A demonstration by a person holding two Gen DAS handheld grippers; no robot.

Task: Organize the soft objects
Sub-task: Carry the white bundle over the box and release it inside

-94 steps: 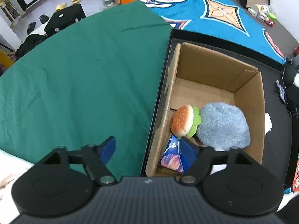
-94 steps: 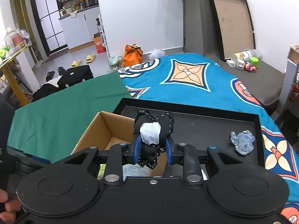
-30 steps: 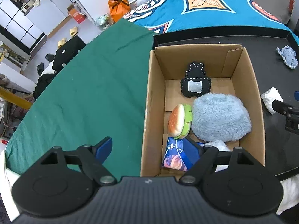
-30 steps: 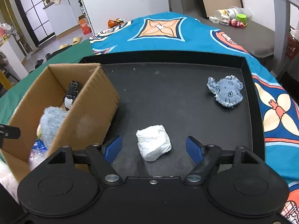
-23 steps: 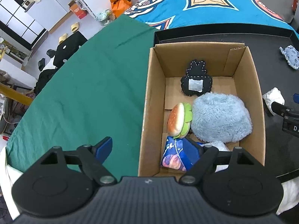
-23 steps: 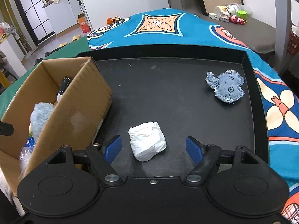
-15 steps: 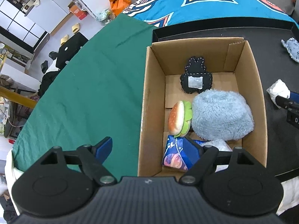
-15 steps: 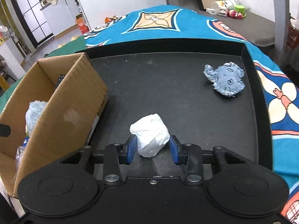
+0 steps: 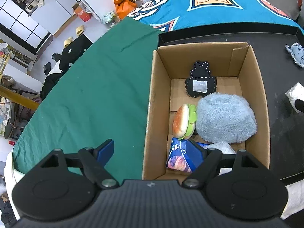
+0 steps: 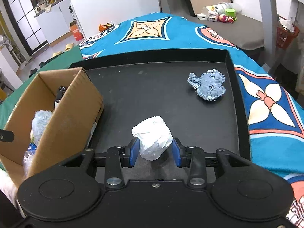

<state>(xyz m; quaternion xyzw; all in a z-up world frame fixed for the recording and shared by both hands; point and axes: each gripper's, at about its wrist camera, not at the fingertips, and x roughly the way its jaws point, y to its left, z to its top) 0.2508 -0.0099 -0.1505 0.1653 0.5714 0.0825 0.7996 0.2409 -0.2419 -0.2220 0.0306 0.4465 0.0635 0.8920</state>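
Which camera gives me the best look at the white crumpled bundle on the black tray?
The right wrist view: the white bundle sits whole, centre frame, between the right gripper pads, which have just closed on it. The left wrist view catches only a sliver at its right edge.

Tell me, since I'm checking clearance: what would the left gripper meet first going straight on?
Probably the near wall of the box, which lies between the open jaws of the left gripper; depth is unclear, so it could land on the green cloth.
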